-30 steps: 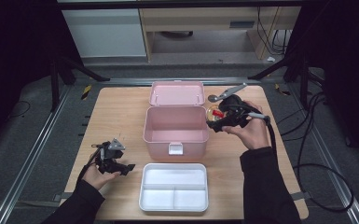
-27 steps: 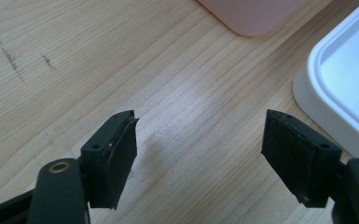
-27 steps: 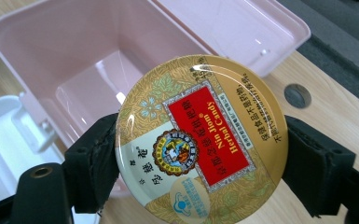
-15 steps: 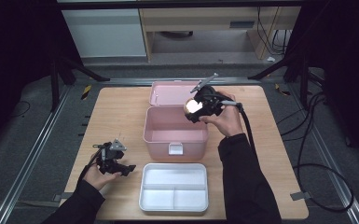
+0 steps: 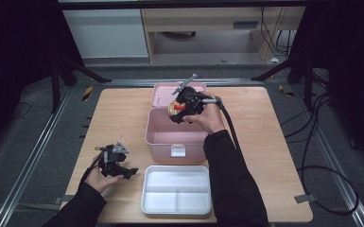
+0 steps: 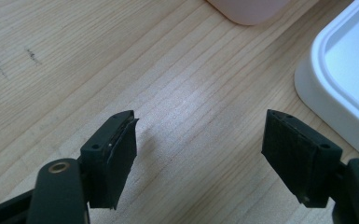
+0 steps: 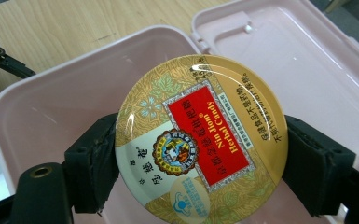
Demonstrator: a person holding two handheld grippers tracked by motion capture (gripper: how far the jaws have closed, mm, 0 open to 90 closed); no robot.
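Candy tin [image 7: 200, 140] sits clamped between the fingers of the right gripper [image 5: 183, 105], above the open pink box [image 5: 170, 137]. Left gripper [image 6: 200, 158] rests over the tabletop [image 6: 121, 56] beside the white tray [image 5: 177, 197], fingers wide and empty.

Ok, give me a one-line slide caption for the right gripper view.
Right gripper holding a round candy tin by its rim above the open pink box.

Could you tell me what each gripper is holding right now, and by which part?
The right gripper clamps a round gold candy tin with a red label by its opposite rim edges. The left gripper is open, holding nothing.
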